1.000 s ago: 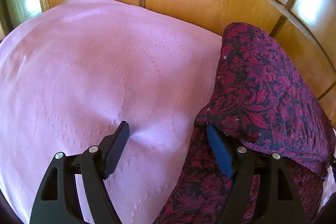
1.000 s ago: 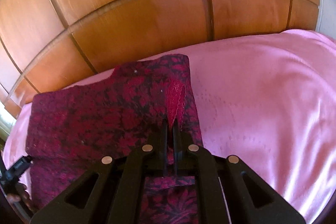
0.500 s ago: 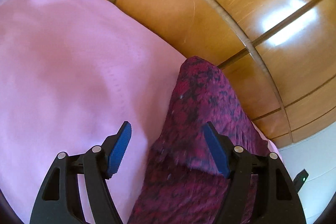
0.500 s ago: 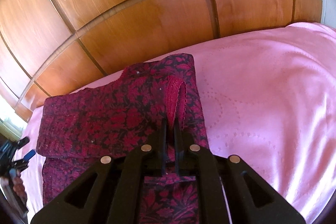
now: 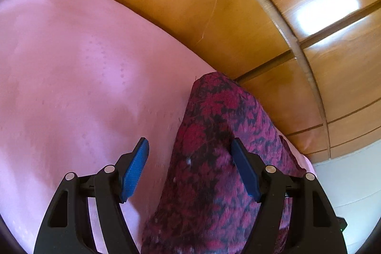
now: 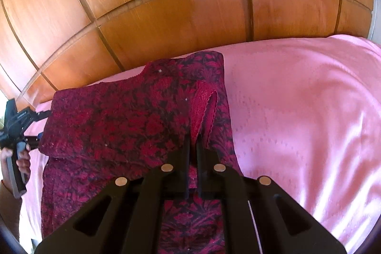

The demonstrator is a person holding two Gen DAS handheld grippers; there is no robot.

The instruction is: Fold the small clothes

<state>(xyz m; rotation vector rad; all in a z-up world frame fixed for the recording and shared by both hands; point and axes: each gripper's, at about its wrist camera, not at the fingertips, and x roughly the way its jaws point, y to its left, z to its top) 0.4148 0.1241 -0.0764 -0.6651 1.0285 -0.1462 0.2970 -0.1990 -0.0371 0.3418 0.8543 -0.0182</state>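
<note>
Between right fingers point(image 6: 193, 139): garment's trim point(image 6: 202, 106).

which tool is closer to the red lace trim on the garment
Right. The right tool is shut on the lace trim, pinching its lower end. The left tool is open at the garment's far left edge, away from the trim.

The cloth point(image 6: 123, 125) lies on the bed point(image 6: 297, 111), folded over itself, near the wooden wall point(image 6: 166, 16) behind the bed. The right tongs point(image 6: 193, 142) sit over the cloth's right edge. The left tongs point(image 5: 190, 158) are at its left end, with 1 pad point(image 5: 135, 170) over the bare bed.
</note>
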